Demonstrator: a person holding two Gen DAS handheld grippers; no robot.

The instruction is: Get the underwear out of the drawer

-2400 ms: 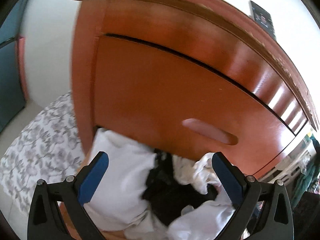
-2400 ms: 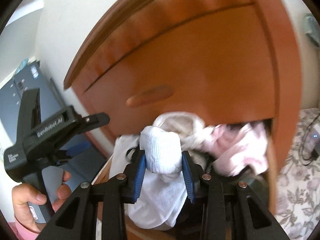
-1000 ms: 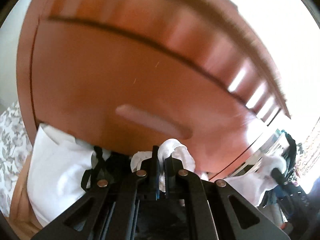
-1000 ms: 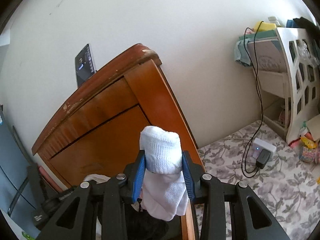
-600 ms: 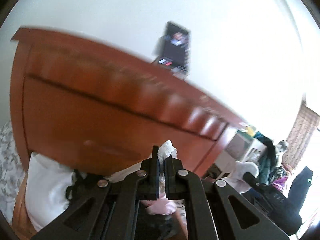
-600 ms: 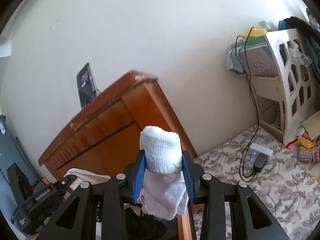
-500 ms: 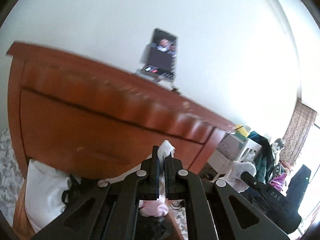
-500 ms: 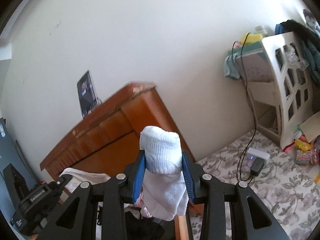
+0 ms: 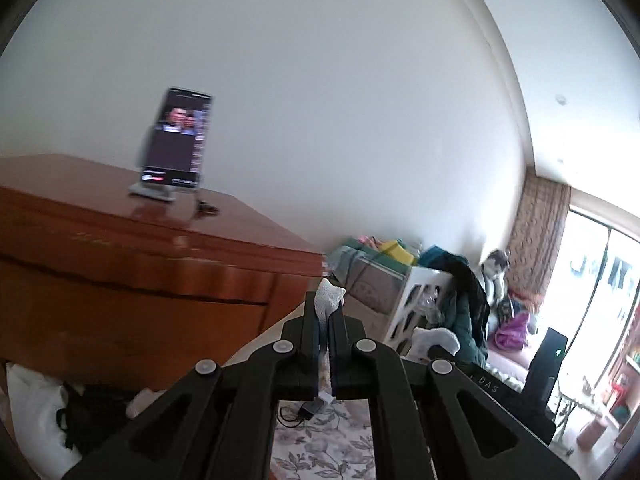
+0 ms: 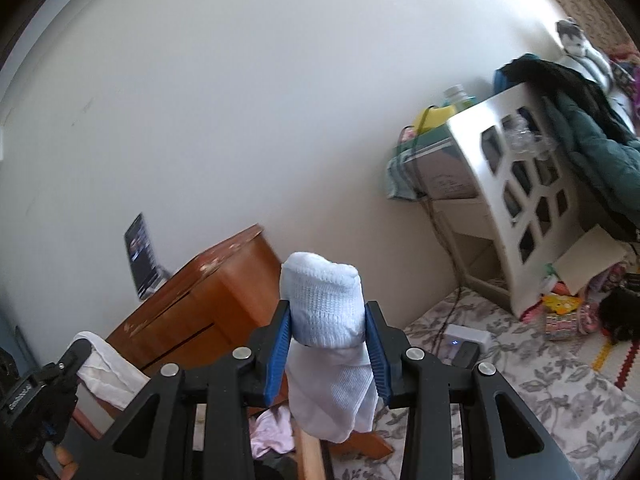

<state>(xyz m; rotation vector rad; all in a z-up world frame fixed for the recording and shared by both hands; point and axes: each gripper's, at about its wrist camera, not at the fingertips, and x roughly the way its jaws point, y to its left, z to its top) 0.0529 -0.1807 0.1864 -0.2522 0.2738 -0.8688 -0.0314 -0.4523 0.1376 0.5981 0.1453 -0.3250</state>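
My left gripper point(image 9: 328, 314) is shut on a thin fold of white underwear point(image 9: 329, 298) that pokes up between its black fingers, level with the top of the brown wooden dresser point(image 9: 132, 280). My right gripper point(image 10: 326, 320) is shut on a rolled white knit garment point(image 10: 324, 304) whose tail hangs below the blue pads. Its drawer, open at the dresser's foot, holds white cloth point(image 9: 32, 412), black cloth point(image 9: 92, 412) and a pink piece point(image 10: 272, 428). In the right wrist view the left gripper point(image 10: 60, 368) shows at lower left with a white cloth point(image 10: 108, 374) trailing from it.
A phone on a stand point(image 9: 176, 140) sits on the dresser top. A white lattice shelf unit point(image 10: 520, 200) draped with dark clothes stands to the right. A power strip and cable point(image 10: 466, 340) lie on the flowered covering point(image 10: 540, 400). A white wall is behind.
Both grippers have lifted up and away from the drawer, each still holding its white garment. The left wrist view has risen from the drawer front to above the dresser top.
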